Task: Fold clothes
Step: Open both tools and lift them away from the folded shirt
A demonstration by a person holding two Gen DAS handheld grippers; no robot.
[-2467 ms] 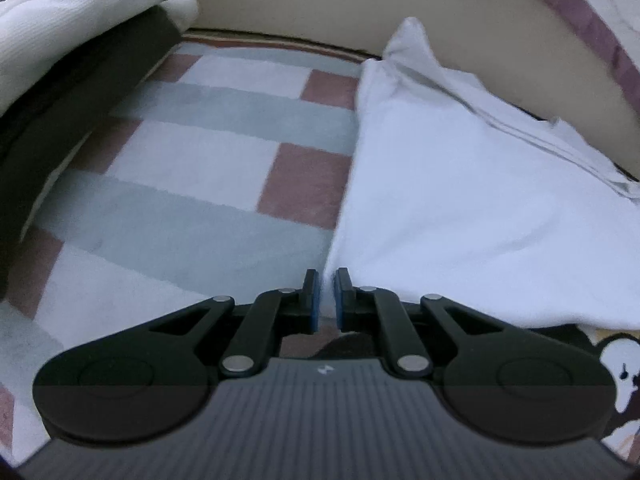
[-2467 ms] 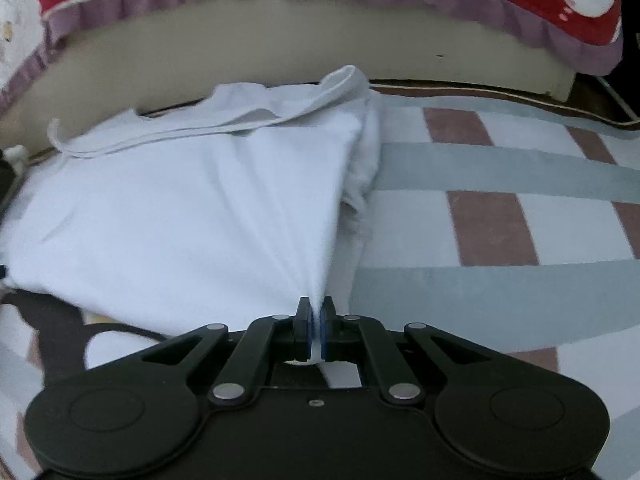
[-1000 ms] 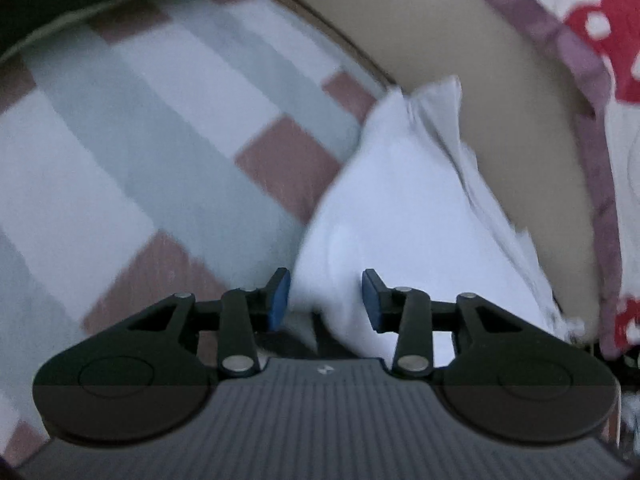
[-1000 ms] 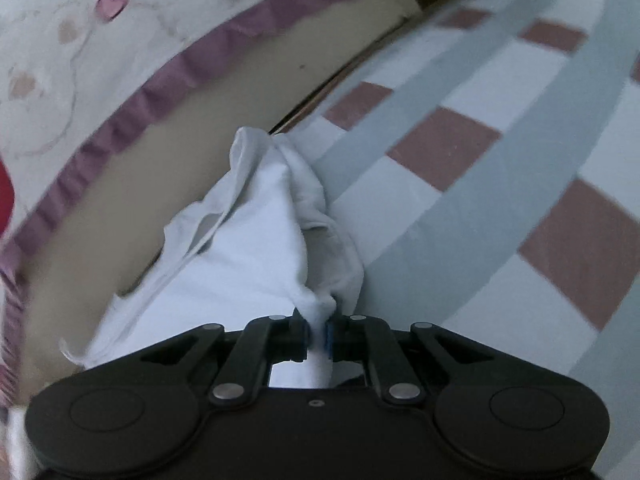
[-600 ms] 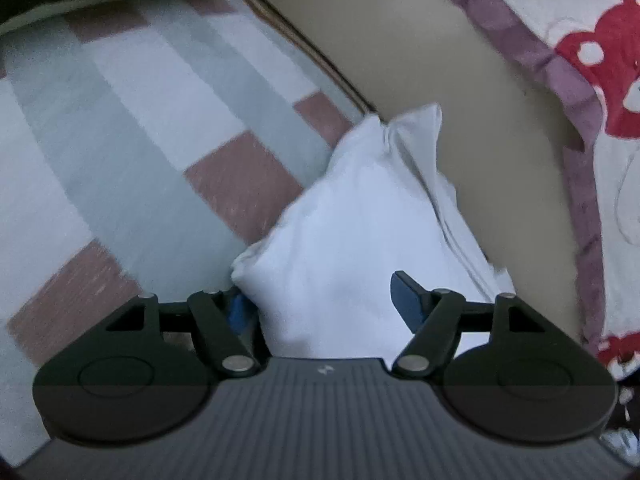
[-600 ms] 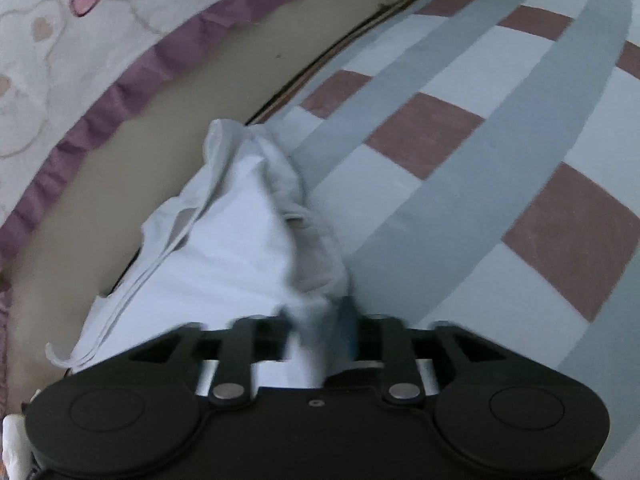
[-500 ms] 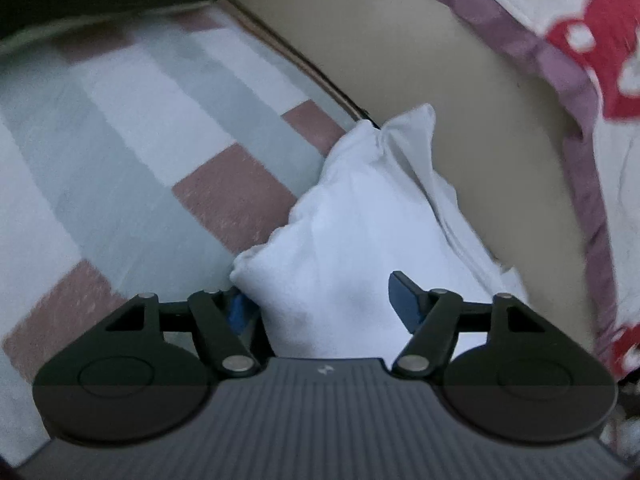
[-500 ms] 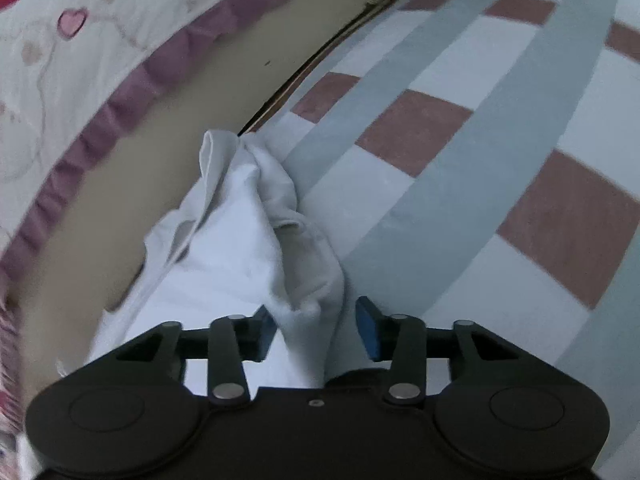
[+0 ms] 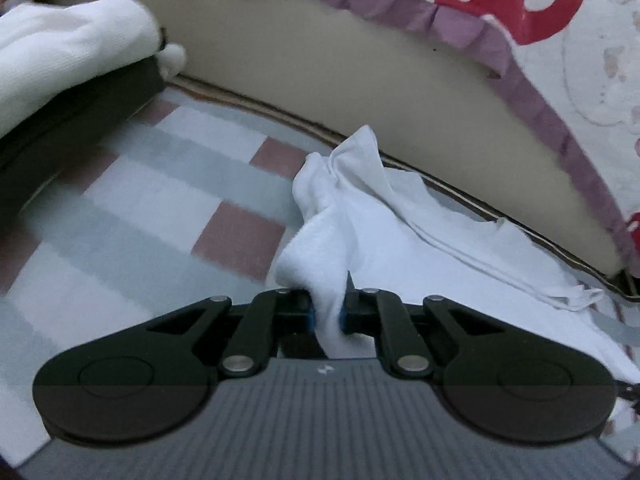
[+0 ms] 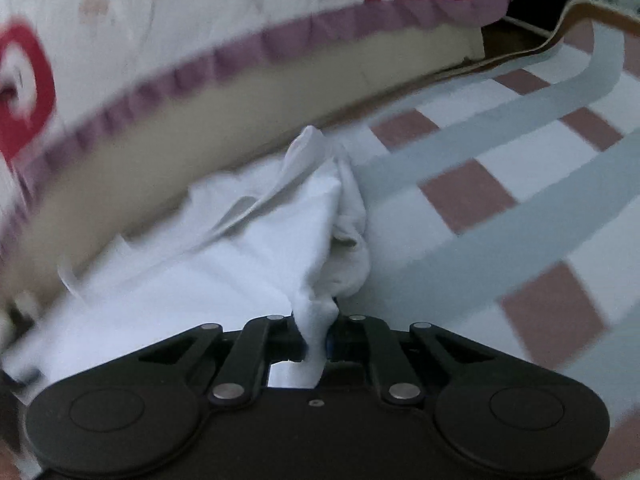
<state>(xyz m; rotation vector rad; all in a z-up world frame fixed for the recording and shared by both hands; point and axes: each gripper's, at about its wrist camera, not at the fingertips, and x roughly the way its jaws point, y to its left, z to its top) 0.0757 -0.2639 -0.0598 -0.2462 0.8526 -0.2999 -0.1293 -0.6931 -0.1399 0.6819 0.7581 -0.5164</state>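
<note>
A white garment (image 9: 420, 248) lies partly folded on a checked mat (image 9: 168, 216), its far end bunched against the beige side of a bed. In the left wrist view my left gripper (image 9: 327, 314) is shut on a pinched fold at the garment's left near edge. In the right wrist view the same white garment (image 10: 240, 256) spreads to the left, and my right gripper (image 10: 318, 342) is shut on a bunched fold at its right near edge. Cloth runs down between both pairs of fingers.
A bed side (image 9: 320, 80) with a purple frilled cover (image 9: 500, 40) bounds the far edge. A folded white and dark pile (image 9: 60, 80) sits on the mat at the far left. Bare checked mat (image 10: 520, 200) stretches to the right of the garment.
Both grippers were open around the garment's near corners half a second ago and have closed on the cloth. The views have swung back toward the bed side.
</note>
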